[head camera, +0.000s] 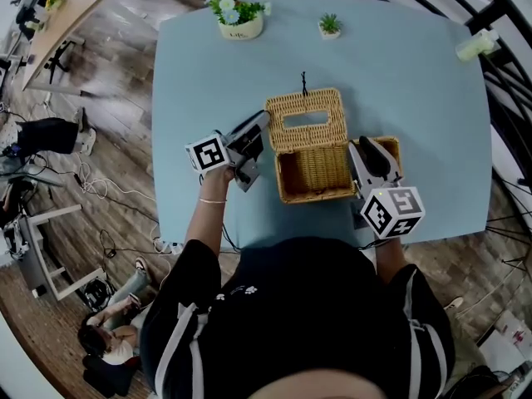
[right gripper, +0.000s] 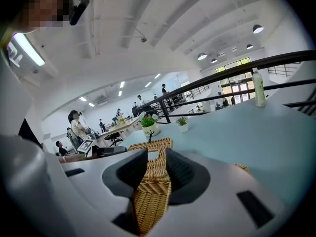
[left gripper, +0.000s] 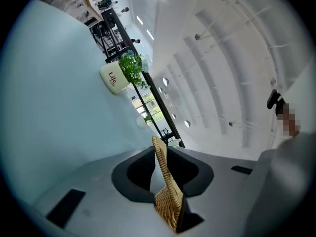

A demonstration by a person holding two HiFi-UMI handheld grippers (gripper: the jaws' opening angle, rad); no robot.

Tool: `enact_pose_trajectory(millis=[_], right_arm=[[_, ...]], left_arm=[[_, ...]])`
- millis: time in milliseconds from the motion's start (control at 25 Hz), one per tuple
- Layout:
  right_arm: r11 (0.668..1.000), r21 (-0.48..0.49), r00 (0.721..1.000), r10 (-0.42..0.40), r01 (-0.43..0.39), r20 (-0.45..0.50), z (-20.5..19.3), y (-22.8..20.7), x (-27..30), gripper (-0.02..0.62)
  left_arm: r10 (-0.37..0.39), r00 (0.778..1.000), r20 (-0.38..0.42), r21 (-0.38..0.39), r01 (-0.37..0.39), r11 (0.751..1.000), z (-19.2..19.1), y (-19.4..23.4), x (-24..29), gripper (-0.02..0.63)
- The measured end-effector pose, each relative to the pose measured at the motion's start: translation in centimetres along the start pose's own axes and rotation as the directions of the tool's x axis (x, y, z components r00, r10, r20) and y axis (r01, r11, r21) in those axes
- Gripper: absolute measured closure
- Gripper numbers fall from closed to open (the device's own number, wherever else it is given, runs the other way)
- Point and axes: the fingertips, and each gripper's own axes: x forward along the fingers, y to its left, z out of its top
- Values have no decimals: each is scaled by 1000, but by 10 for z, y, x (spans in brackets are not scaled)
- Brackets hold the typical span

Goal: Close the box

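Note:
A wicker box point(head camera: 314, 173) stands open in the middle of the blue table point(head camera: 416, 81). Its lid point(head camera: 306, 121), which has a slot in it, is folded back on the far side. My left gripper point(head camera: 253, 135) is at the lid's left edge. In the left gripper view the thin wicker lid edge point(left gripper: 165, 186) stands on end between the jaws of the left gripper point(left gripper: 159, 154), which are shut on it. My right gripper point(head camera: 366, 160) is shut on the box's right wall point(right gripper: 150, 196). A wicker flap point(head camera: 391, 150) shows behind the right gripper.
At the table's far edge stand a white flower pot point(head camera: 239, 19) and a small green plant point(head camera: 330, 27). A pale bottle point(head camera: 476, 46) lies at the far right corner by a dark railing. Wooden floor with cables and a seated person lies to the left.

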Motion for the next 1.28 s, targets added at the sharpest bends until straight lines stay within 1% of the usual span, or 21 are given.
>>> enact_pose_trajectory(millis=[120, 280, 480, 640, 760, 960, 1120, 1280], right_arm=[[1000, -2, 1000, 2, -2, 11, 2, 0, 1, 482], [1000, -14, 1000, 8, -8, 23, 5, 0, 1, 482], [999, -25, 999, 25, -24, 40, 10, 4, 0, 483], [999, -34, 997, 38, -36, 69, 15, 9, 1, 483], [997, -77, 995, 28, -21, 93, 23, 10, 1, 483], [991, -131, 990, 35, -16, 139, 37, 11, 3, 482], [983, -184, 990, 45, -19, 135, 42, 13, 6, 482], [976, -214, 987, 78, -46, 143, 48, 17, 5, 477]], left_arm=[[24, 1000, -2, 114, -24, 993, 5, -8, -1, 535], [44, 999, 17, 190, -46, 981, 9, -16, -4, 540], [33, 999, 17, 324, -37, 945, 11, -37, -6, 541], [23, 1000, 12, 424, -26, 905, 10, -47, -11, 549], [-7, 1000, 9, 472, 2, 882, 8, -58, -16, 552], [-60, 998, 2, 531, 50, 846, 3, -73, -21, 555], [-75, 997, -2, 578, 62, 813, 0, -81, -25, 555], [-94, 996, 6, 615, 70, 786, -5, -86, -28, 555]])
